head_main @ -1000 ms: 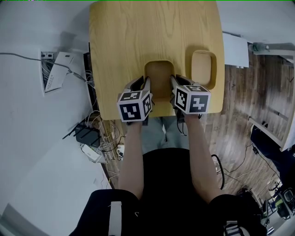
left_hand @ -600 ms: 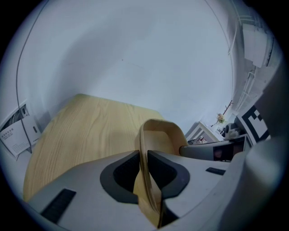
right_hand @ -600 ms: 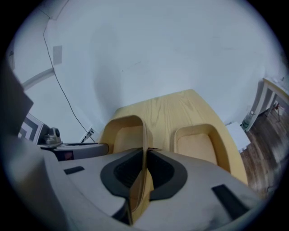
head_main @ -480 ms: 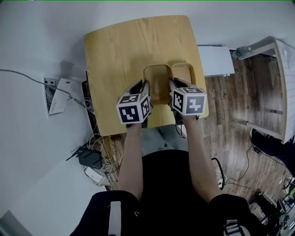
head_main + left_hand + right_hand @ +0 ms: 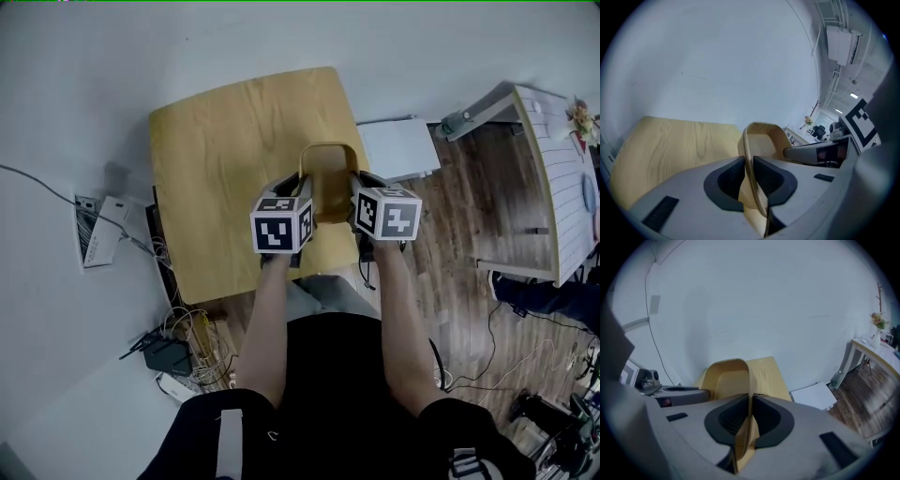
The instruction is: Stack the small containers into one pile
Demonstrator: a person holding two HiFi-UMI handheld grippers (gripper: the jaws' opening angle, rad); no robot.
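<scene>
**Two-handed lift of one small container.** The wooden container (image 5: 328,183) is being held clear of the table (image 5: 225,159), over its near right corner. It is being carried by both tongs at once. Its left wall is being pinched between the narrow jaws of the left gripper (image 5: 294,186), and its right wall between the narrow jaws of the right gripper (image 5: 360,184). In each gripper view the dark pads are being pressed on either face of the thin wall. The left jaws have just been easing very slightly apart, with the wall still between them and still gripped.

**Change over the last second.** A second ago the container was being gripped while lying on the tabletop, with a second container standing apart to its right. It is now being raised and shifted toward the right. Half a second ago it was being brought just beside that second container. The second container is being shown in no current view, and whether it is being hidden beneath the raised one cannot be told.

**Meaning for the task.** The pick-up is being judged as done and the carry as under way. The nesting of the held container into the other is not yet being seen. With the target being covered from view, the two tongs are probably being required to stay level during any lowering, since otherwise a wall may be caught on the rim below.
</scene>
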